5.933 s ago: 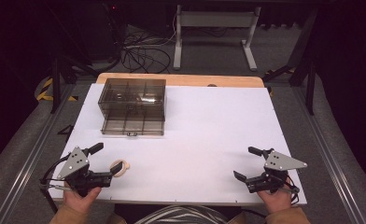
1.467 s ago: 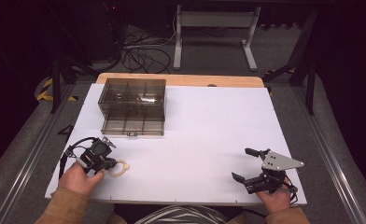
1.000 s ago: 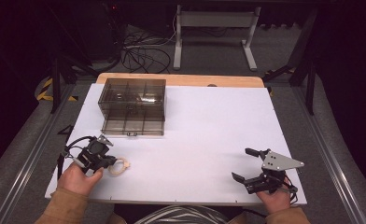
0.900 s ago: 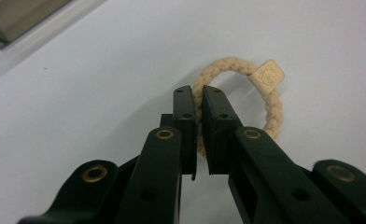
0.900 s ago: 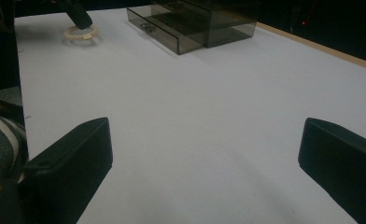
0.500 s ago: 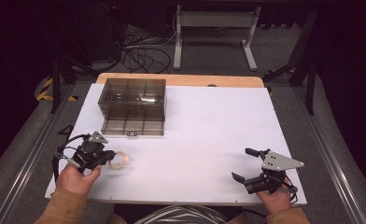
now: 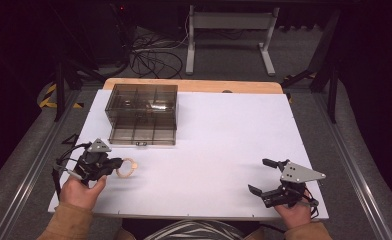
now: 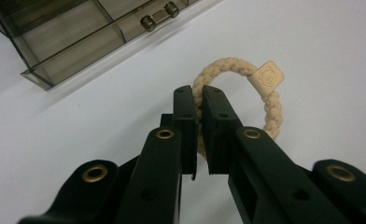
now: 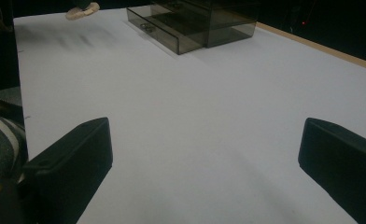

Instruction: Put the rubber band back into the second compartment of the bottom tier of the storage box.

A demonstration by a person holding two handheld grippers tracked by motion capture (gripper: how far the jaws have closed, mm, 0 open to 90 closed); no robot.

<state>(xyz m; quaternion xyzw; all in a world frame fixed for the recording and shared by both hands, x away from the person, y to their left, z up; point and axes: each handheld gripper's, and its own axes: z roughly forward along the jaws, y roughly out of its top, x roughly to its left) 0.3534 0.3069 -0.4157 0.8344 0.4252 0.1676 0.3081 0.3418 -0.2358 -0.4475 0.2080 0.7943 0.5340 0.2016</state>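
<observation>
Braided ring (image 8: 265,100) apparently pinched in left gripper (image 8: 200,100).

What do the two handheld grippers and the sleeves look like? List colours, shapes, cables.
Both the left gripper and right gripper are black, with flat rectangular jaws and brass-coloured rivets on the linkages. Each carries a grey three-cornered plate on top and trails a dark cable. The person's sleeves are tan.
</observation>
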